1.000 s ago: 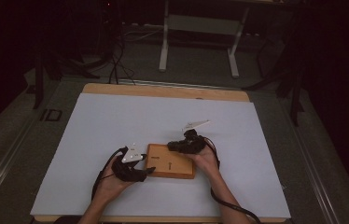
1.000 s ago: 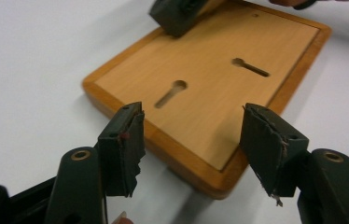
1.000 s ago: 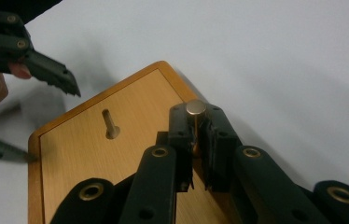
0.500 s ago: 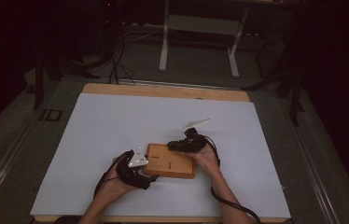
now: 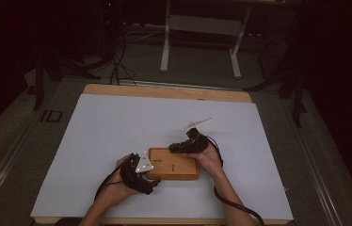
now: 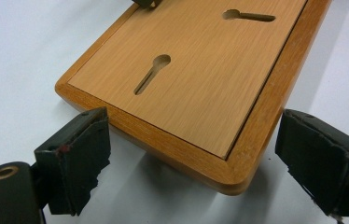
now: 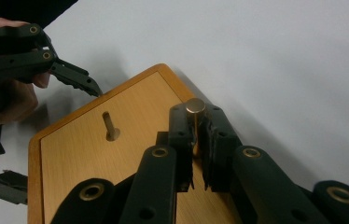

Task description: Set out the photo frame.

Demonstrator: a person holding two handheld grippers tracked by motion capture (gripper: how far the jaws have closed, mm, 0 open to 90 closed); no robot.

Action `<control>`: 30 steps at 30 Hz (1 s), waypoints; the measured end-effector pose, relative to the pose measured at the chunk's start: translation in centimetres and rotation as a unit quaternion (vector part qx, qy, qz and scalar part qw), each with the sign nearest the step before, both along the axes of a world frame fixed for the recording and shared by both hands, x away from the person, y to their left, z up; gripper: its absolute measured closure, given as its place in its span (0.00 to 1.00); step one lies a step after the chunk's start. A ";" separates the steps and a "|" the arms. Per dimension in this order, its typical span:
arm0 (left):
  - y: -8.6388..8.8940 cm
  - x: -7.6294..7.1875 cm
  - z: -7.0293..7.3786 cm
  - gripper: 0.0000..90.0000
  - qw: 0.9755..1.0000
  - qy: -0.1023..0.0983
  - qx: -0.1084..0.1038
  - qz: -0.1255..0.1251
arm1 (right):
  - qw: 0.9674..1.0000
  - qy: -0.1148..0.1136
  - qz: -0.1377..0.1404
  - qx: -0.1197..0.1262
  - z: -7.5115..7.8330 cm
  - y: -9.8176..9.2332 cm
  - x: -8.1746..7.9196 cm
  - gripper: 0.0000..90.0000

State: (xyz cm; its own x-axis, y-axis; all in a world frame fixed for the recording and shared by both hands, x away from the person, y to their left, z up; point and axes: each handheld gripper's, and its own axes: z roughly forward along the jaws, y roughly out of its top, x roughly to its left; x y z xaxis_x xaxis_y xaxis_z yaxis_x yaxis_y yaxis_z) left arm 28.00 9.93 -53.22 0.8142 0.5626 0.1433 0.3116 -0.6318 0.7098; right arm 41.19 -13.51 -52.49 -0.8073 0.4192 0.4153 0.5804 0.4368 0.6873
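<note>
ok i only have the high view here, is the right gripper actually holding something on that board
observer: yes, the right gripper is shut on a brass-headed pin that stands upright over the wooden board.
operator: and the left one
observer: the left gripper has just been opening; the board's corner sits between its jaws, with the pads clear of it.
operator: anything on the board's face
observer: two keyhole slots are cut into its inset panel.
</note>
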 end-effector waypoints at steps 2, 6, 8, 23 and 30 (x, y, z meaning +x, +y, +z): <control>-0.1 -0.1 -0.1 0.13 1.000 -0.008 0.009 0.005 | 1.000 0.006 -0.001 0.001 0.0 0.0 0.1 0.93; -0.2 -0.4 0.0 0.16 0.999 -0.033 0.024 -0.002 | 1.000 0.011 0.000 -0.001 0.1 0.0 0.1 0.93; -0.2 -0.4 0.0 0.17 0.999 -0.040 0.029 -0.004 | 1.000 0.016 0.002 0.001 0.0 -0.1 0.2 0.93; 0.0 -1.1 0.6 0.31 0.993 -0.113 0.030 0.009 | 1.000 0.020 0.007 -0.009 0.3 0.1 -0.1 0.94; 0.0 -1.3 0.8 0.36 0.992 -0.125 0.030 0.009 | 0.999 -0.009 0.008 -0.039 0.8 0.5 -0.5 0.93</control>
